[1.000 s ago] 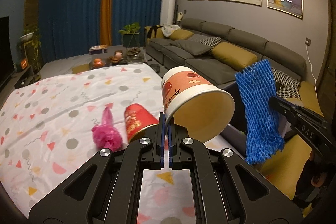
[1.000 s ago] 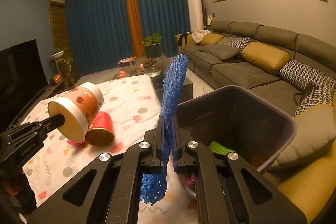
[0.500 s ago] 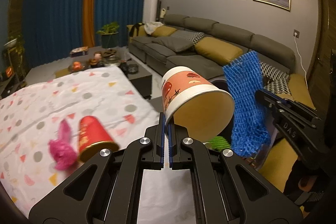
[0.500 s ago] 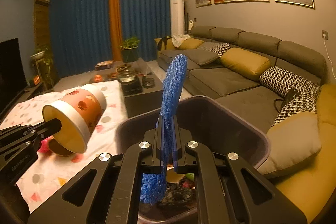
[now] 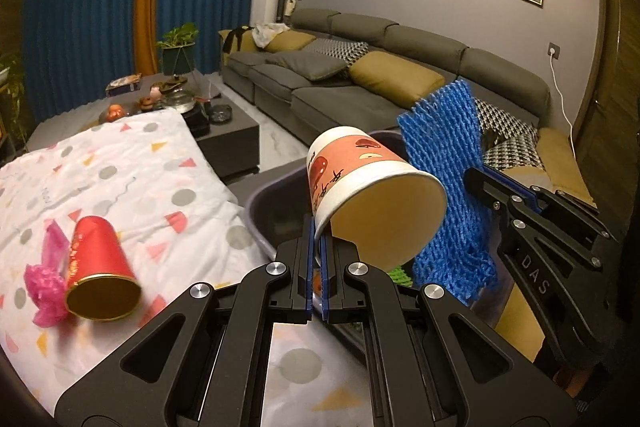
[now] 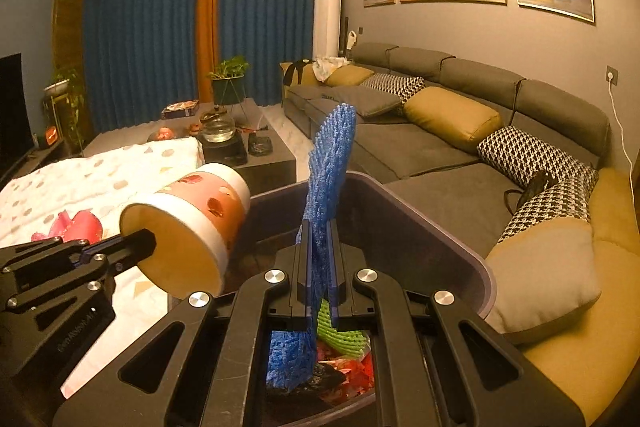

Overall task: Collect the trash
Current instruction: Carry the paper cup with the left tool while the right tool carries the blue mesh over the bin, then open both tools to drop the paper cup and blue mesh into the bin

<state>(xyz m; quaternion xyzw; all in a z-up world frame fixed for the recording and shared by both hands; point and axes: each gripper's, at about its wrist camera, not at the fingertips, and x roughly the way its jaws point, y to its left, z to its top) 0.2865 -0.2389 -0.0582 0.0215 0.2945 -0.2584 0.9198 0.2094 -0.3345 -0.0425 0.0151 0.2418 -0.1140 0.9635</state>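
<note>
Hidden and cut-off parts around the trash bin

The paper cup (image 5: 372, 195) is hiding most of the trash bin (image 5: 256, 203) interior in the left wrist view, and the blue foam net (image 6: 320, 211) is covering part of the litter inside in the right wrist view. The pink wrapper (image 5: 44, 283) is lying half behind the red cup (image 5: 98, 267). The television (image 6: 12, 115) is being cropped by the frame edge.

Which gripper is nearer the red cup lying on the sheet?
Left. The left gripper holds the paper cup just right of the red cup; the right gripper is farther, over the bin.
</note>
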